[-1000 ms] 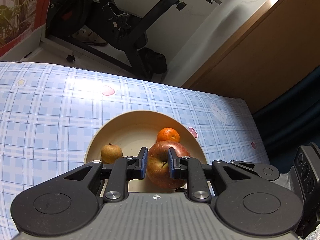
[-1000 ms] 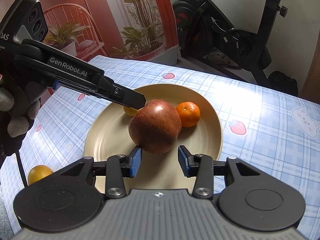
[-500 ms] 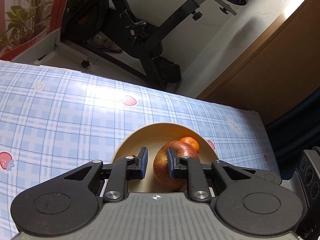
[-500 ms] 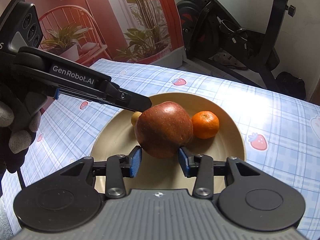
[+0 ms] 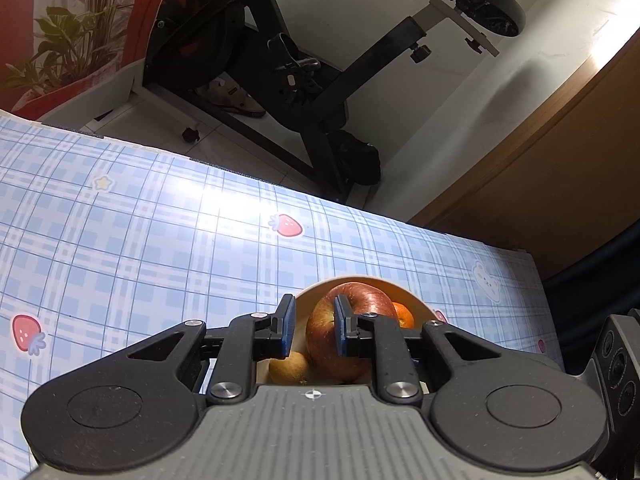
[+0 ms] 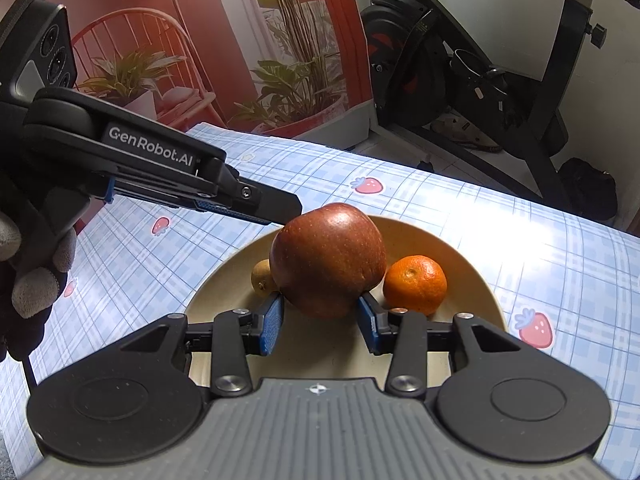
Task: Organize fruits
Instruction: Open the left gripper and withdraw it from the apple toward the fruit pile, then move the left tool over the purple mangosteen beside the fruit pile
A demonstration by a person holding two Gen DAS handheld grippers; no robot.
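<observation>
A big red apple (image 6: pixel 328 256) lies on a beige plate (image 6: pixel 472 280), with an orange mandarin (image 6: pixel 416 284) to its right and a small yellow-brown fruit (image 6: pixel 262 280) behind its left side. My right gripper (image 6: pixel 320 318) is open, its blue pads flanking the apple's near lower part; I cannot tell whether they touch it. My left gripper (image 6: pixel 288 210) comes in from the left, shut on nothing, its tip right by the apple's top. In the left wrist view the apple (image 5: pixel 352 328) shows beyond the left gripper (image 5: pixel 314 312), with the mandarin (image 5: pixel 404 314) behind.
The plate stands on a table with a blue checked cloth (image 6: pixel 540 232). A gloved hand (image 6: pixel 36 272) holds the left gripper. An exercise bike (image 5: pixel 320 80) and a plant poster (image 6: pixel 280 40) stand beyond the table's far edge.
My right gripper has closed in on the apple, so its tips now stand at the apple's sides. The left gripper has drawn back, and the plate sits lower in its view.
</observation>
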